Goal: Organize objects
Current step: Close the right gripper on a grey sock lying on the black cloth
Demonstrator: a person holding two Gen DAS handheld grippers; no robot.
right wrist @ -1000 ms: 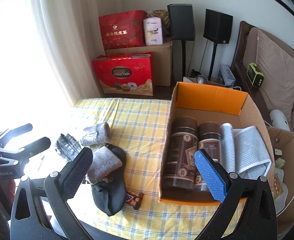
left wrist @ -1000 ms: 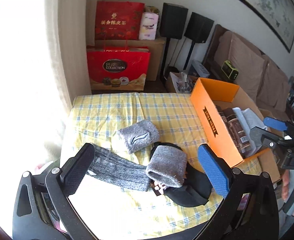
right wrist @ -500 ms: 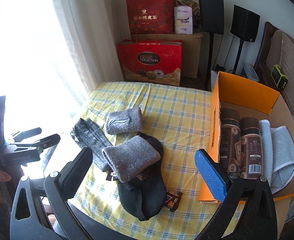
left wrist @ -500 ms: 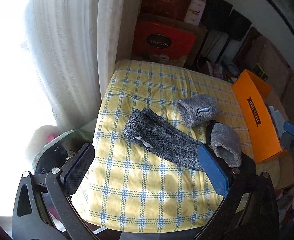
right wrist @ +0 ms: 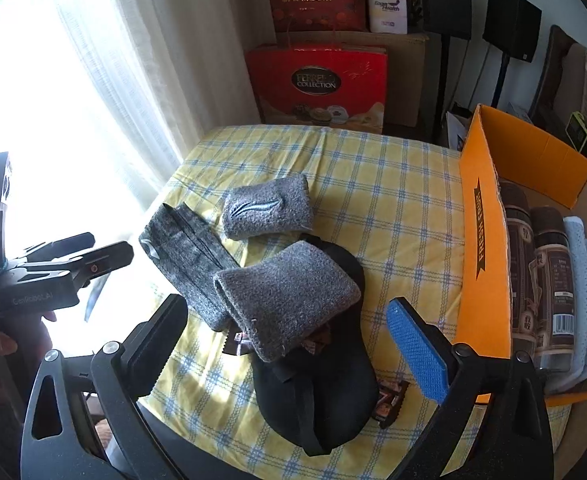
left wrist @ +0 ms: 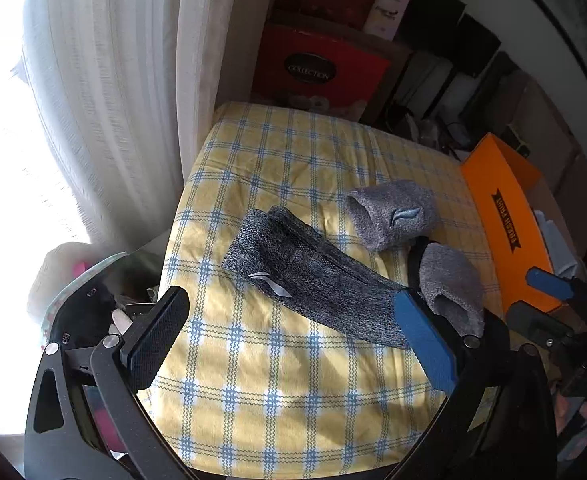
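A: Right wrist view: three grey knit pieces (right wrist: 285, 300), one black pouch (right wrist: 325, 396) on the checked bed (right wrist: 393, 208); two jars (right wrist: 541, 280) inside the orange box (right wrist: 485, 272).

B: Right claw (right wrist: 289, 344) tilted downward, spread, closing slightly, nothing pinched. Left claw (left wrist: 289, 344) spread too.

Left wrist camera looking steeply down over near-left corner of checked tablecloth (left wrist: 293, 360), curtain (left wrist: 105, 100) filling its left. Right wrist camera facing down from near edge, further right, taking in orange box (right wrist: 485, 248). Both sitting close above table, sharing long grey sleeve (left wrist: 313, 280) (right wrist: 185, 256) and red gift bag (right wrist: 321, 80).
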